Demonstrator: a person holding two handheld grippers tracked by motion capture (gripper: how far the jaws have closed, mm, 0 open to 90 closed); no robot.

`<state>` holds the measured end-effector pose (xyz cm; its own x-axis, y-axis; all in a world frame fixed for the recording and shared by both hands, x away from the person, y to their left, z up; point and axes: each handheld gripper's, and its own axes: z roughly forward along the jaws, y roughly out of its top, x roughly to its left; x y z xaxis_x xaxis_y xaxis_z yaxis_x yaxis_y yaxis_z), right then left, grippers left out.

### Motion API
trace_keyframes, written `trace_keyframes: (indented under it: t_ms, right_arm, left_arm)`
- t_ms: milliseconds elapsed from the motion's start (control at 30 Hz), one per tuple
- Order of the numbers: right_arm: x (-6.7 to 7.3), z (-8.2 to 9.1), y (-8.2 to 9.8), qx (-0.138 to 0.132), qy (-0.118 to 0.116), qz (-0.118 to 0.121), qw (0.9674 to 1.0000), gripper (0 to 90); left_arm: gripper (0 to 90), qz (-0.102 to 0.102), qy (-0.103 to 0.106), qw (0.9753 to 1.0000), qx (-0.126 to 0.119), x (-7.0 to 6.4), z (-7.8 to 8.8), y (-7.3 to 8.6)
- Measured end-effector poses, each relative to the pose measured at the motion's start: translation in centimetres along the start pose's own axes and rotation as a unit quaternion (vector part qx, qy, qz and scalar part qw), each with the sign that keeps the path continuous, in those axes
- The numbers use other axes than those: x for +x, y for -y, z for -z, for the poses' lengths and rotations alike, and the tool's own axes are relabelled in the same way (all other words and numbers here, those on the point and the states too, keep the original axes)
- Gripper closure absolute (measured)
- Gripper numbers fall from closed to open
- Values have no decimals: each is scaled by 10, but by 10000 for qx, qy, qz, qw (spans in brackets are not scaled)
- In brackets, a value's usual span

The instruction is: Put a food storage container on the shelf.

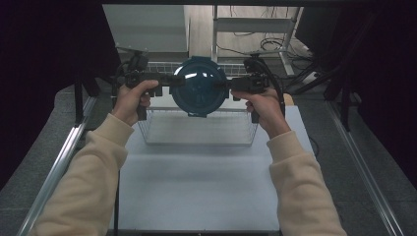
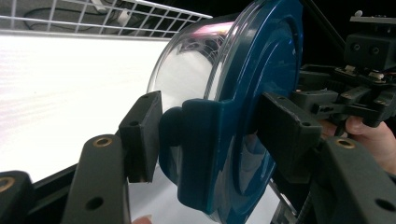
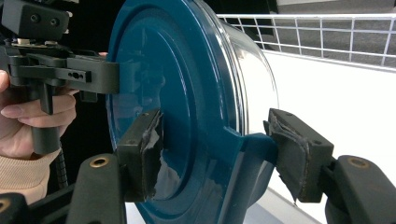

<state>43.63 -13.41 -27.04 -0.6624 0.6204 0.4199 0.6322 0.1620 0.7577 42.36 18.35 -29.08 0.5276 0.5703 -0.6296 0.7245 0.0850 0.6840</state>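
held up on edge over the wire basket [image 1: 196, 129], a round container [image 1: 199, 87] with a clear bowl and a dark teal lid [image 2: 261, 93], lid turned toward the person. gripped from both sides: left gripper [image 1: 173, 81] clamped on one lid tab [image 2: 201, 149], right gripper [image 1: 227, 84] clamped on the opposite tab [image 3: 243, 149]. in the left gripper view, one pad [image 2: 142, 135] pressed on the clear bowl side, the other on the lid face. in the right gripper view, one worn pad [image 3: 142, 149] against the lid face, the other [image 3: 294, 154] at the bowl side behind the tab. jaws of both held partly apart by the rim between them. container clear of the white surface [image 1: 196, 187], above the basket's near half. basket standing at the far end of the surface. forearms in cream sleeves [image 1: 93, 172] reaching in from below in the high view.
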Motion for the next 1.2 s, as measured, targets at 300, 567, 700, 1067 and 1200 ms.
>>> trace_keyframes:
  t_ms: [300, 567, 700, 1067, 1200]
  right_arm:
    - [-9, -12, -13, 80, -2, -1, 10000, 370]
    - [-15, -18, -20, 147, -39, -28, 9999, 370]
    - [-20, -22, -20, 188, -49, -68, 9998, 370]
    - [-44, -37, -22, 135, -137, -521, 9985, 365]
    - [-51, -43, -23, 86, -172, -750, 9970, 353]
  left_arm:
    - [417, 167, 17, 9999, -9, 14, -3, -8]
    - [416, 254, 8, 9997, -29, 20, -6, -12]
    - [416, 341, 3, 9994, 7, 26, -11, -11]
    - [417, 734, -46, 9973, -77, 44, -26, -15]
    - [409, 875, -137, 9960, -111, 47, -31, -17]
